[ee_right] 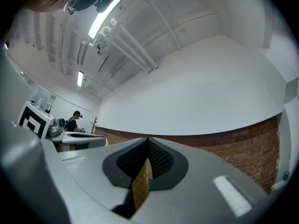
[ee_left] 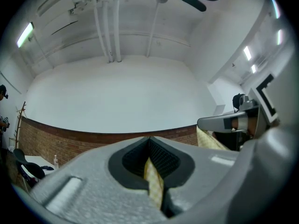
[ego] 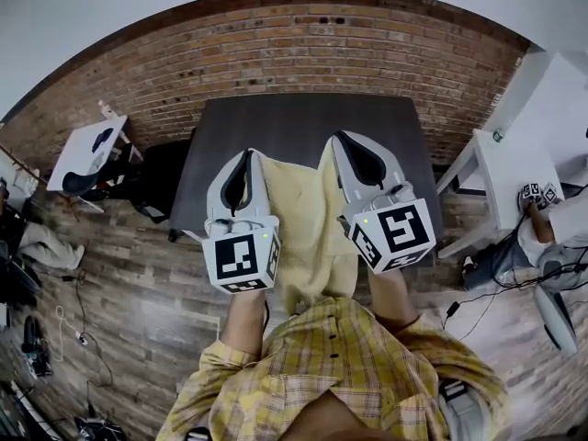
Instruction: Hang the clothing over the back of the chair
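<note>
At upper centre we see the dark desk (ego: pixel 294 122) before a brick wall (ego: pixel 276 53). Below it, mid-frame, the yellow checked clothing (ego: pixel 308 237) hangs spread between the left tongs (ego: pixel 245 165) and right tongs (ego: pixel 352 152). Each pair is clamped on a fold of its fabric.

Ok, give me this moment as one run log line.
left gripper: shut on yellow checked garment | right gripper: shut on same garment | garment spread between both | dark table ahead | hang: not done
</note>
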`<move>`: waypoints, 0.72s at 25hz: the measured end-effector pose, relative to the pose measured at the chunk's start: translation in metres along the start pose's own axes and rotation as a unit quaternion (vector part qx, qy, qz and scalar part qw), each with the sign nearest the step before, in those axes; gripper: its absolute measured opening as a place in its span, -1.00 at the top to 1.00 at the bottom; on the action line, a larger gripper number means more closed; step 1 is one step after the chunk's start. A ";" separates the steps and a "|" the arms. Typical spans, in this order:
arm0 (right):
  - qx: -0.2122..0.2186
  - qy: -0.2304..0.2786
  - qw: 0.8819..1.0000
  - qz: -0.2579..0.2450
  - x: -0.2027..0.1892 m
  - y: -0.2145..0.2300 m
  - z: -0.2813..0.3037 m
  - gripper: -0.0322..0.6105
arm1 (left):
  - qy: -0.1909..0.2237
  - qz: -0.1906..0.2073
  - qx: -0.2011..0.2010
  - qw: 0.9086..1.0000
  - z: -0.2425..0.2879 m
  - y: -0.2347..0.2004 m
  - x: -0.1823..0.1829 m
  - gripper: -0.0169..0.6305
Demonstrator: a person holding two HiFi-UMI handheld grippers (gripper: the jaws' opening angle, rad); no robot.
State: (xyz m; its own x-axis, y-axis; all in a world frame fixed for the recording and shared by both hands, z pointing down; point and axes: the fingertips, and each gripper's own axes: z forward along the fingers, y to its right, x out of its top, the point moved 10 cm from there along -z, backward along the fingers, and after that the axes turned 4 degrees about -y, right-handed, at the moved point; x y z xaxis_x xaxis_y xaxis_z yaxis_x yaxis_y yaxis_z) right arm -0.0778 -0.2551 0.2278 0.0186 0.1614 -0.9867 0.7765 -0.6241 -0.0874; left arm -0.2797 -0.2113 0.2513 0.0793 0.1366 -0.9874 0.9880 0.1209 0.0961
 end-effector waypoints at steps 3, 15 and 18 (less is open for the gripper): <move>-0.008 0.000 1.000 -0.007 0.002 0.003 0.007 0.88 | 0.000 -0.001 -0.002 1.000 0.011 -0.005 0.001 0.94; -0.042 -0.040 0.998 -0.013 -0.018 0.013 0.035 0.88 | -0.026 0.005 -0.023 0.999 0.052 -0.018 -0.009 0.94; -0.049 -0.052 0.997 -0.011 -0.025 0.014 0.039 0.88 | -0.039 0.005 -0.031 0.999 0.061 -0.017 -0.016 0.94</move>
State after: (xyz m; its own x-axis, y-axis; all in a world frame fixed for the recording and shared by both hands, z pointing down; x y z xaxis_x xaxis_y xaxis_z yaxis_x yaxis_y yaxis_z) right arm -0.0916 -0.2974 0.2462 -0.0613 0.0908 -0.9940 0.8334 -0.5433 -0.1011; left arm -0.2900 -0.2751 0.2574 0.1026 0.0614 -0.9928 0.9771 0.1809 0.1121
